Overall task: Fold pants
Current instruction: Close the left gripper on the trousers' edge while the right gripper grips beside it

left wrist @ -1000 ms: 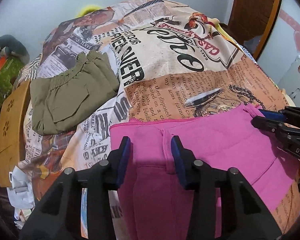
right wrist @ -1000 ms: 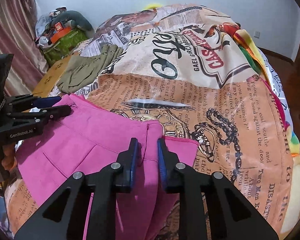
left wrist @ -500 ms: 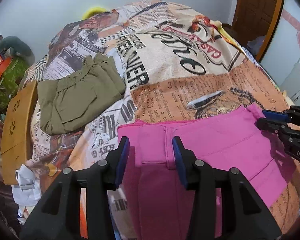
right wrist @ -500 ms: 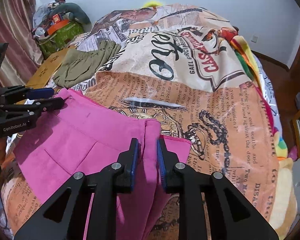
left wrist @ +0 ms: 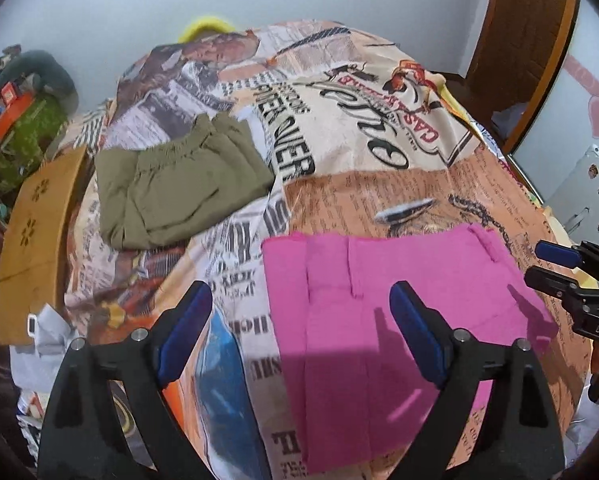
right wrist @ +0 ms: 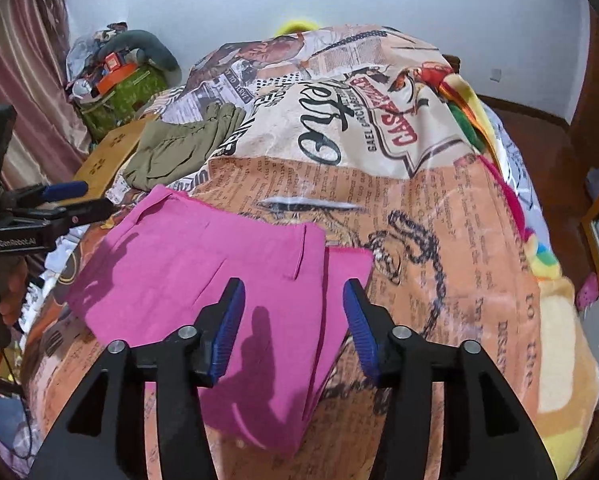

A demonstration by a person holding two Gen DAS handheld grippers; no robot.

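Note:
The pink pants (left wrist: 379,312) lie flat and folded on the newspaper-print bedspread (left wrist: 359,152), waistband toward the far side. They also show in the right wrist view (right wrist: 219,280). My left gripper (left wrist: 301,320) is open and empty, raised above the pants' left edge. My right gripper (right wrist: 293,316) is open and empty, raised above the pants' right edge. Each gripper shows at the side of the other's view: the right one (left wrist: 555,266) and the left one (right wrist: 79,200).
Folded olive-green pants (left wrist: 175,188) lie at the far left of the bed, also in the right wrist view (right wrist: 179,152). A wooden stool (left wrist: 35,236) and a cluttered green bag (left wrist: 19,140) stand left of the bed. A wooden door (left wrist: 527,40) is at the right.
Both grippers opened and let go of the pink pants' waistband. The pants now lie flat on the bed and both grippers have pulled back and up.

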